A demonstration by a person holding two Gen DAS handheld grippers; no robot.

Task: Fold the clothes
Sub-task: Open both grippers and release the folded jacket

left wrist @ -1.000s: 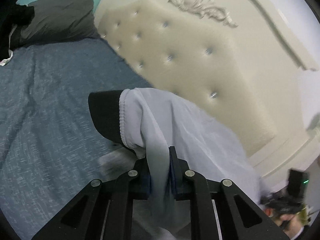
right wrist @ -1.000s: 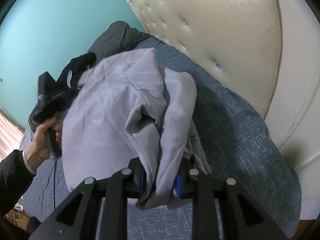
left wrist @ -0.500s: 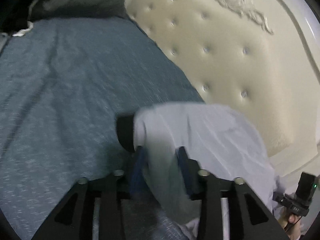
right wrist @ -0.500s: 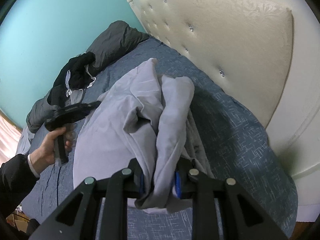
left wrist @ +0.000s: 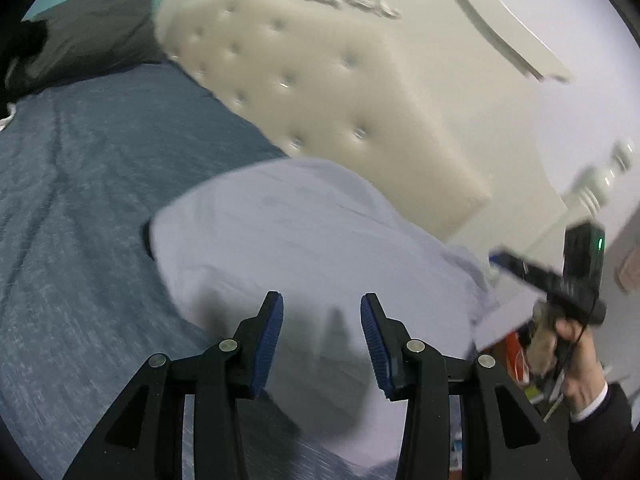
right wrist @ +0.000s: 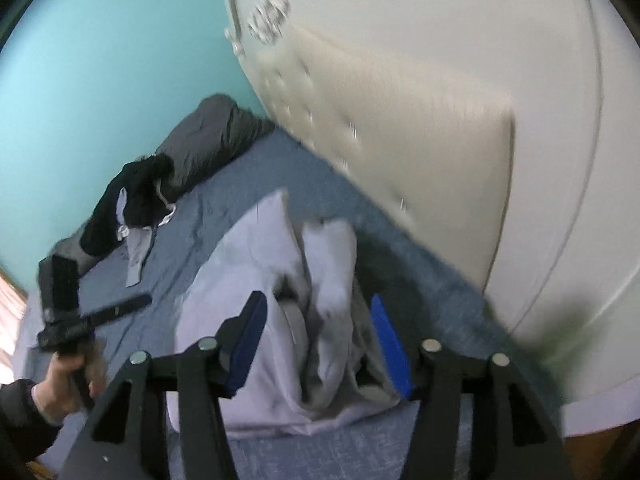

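Both tongs stand wide apart and grip nothing, left tongs [left wrist: 322,330] and right tongs [right wrist: 316,344] hovering over the pale lavender garment [left wrist: 304,240]; it lies bunched on the bed [left wrist: 80,200], headboard [left wrist: 340,92] at two o'clock; seemingly let go to settle flat.

Bed [right wrist: 248,184] covered in a blue-grey heathered sheet, backed by a cream tufted headboard [right wrist: 400,128]; lying on it, a crumpled pale lavender garment [left wrist: 304,240] near the headboard, a dark grey pillow [right wrist: 208,136] at the far end, a black garment [right wrist: 136,196] heaped against the pillow.
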